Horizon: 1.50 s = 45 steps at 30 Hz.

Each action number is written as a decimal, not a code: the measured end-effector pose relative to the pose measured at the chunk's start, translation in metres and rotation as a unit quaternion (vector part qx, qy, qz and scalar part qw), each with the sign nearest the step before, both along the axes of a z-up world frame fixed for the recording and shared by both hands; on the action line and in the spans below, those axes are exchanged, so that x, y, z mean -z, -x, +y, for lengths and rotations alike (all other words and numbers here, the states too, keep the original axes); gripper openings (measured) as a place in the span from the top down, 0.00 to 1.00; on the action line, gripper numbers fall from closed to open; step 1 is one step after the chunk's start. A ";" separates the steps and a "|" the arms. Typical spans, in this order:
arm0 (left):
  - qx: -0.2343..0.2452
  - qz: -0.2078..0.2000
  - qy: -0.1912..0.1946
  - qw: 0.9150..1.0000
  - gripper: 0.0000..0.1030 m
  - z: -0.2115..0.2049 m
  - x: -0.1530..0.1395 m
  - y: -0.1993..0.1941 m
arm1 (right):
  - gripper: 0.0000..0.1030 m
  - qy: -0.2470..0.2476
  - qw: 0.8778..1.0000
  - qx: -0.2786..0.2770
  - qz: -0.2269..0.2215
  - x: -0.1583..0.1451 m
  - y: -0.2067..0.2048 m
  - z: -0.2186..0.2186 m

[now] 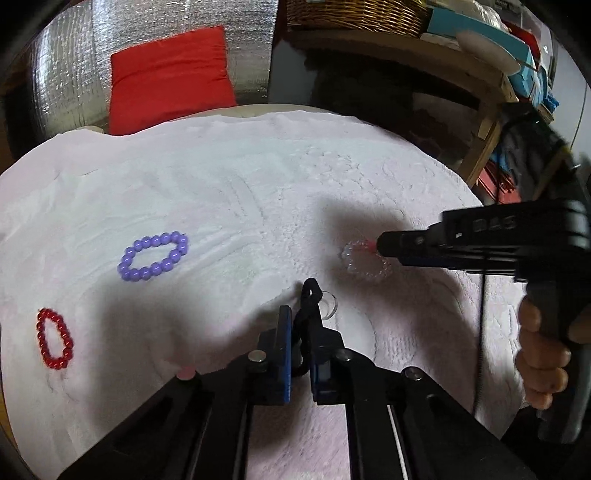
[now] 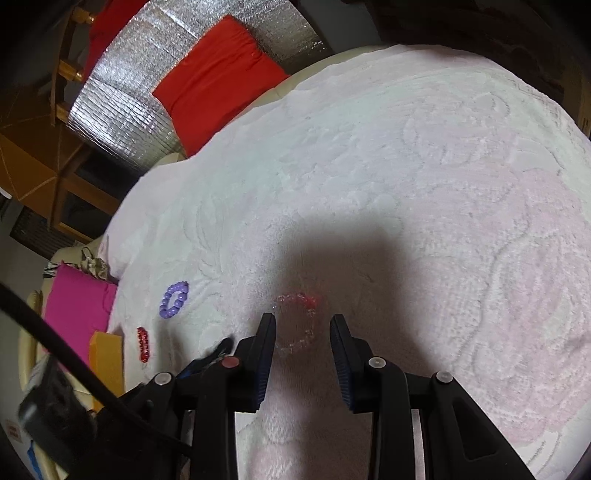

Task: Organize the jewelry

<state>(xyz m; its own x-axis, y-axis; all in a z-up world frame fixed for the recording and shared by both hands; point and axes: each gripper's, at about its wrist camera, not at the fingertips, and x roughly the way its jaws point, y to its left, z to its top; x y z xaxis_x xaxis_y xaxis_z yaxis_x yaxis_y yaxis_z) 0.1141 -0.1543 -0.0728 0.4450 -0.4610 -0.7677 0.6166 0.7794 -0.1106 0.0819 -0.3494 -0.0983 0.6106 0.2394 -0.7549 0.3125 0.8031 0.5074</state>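
Observation:
My left gripper (image 1: 301,317) is shut on a black cord bracelet (image 1: 309,295) with a clear ring charm (image 1: 328,304), held just above the white towel (image 1: 221,177). My right gripper (image 2: 303,325) is open and hovers right over a clear bead bracelet (image 2: 295,321) with a red glint; in the left wrist view its tip (image 1: 384,245) reaches that bracelet (image 1: 365,262). A purple bead bracelet (image 1: 153,256) and a red bead bracelet (image 1: 54,339) lie on the towel to the left, also seen in the right wrist view as purple (image 2: 174,299) and red (image 2: 144,344).
A red cushion (image 1: 171,81) leans on a silver foil panel (image 1: 62,74) behind the towel. A wooden shelf (image 1: 480,96) with a wicker basket (image 1: 354,14) and boxes stands at the back right. A pink cloth (image 2: 79,306) and an orange box (image 2: 107,358) lie beside the towel's left edge.

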 end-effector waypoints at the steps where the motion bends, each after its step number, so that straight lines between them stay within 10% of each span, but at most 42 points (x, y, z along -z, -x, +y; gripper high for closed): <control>1: -0.003 0.000 0.001 1.000 0.92 0.003 -0.001 0.000 | 0.67 0.007 1.000 0.000 0.004 0.002 -0.002 0.002; 11: -0.053 -0.009 -0.006 0.999 0.92 0.040 -0.011 -0.001 | 0.91 0.157 0.988 -0.003 0.013 0.001 -0.013 0.035; 23: -0.104 0.008 -0.016 0.994 0.92 0.096 -0.010 -0.004 | 0.92 0.047 0.996 -0.067 -0.038 -0.011 -0.010 0.074; 45: -0.107 0.040 -0.037 0.993 0.80 0.110 0.006 -0.002 | 0.88 0.019 0.995 -0.096 -0.002 0.003 -0.011 0.091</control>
<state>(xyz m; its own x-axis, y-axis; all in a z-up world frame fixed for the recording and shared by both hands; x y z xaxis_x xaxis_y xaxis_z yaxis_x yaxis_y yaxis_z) 0.1163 -0.0439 -0.0787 0.4622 -0.3043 -0.8329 0.4275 0.8994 -0.0913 0.0930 -0.2583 -0.1008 0.5598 0.3235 -0.7628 0.1485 0.8666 0.4764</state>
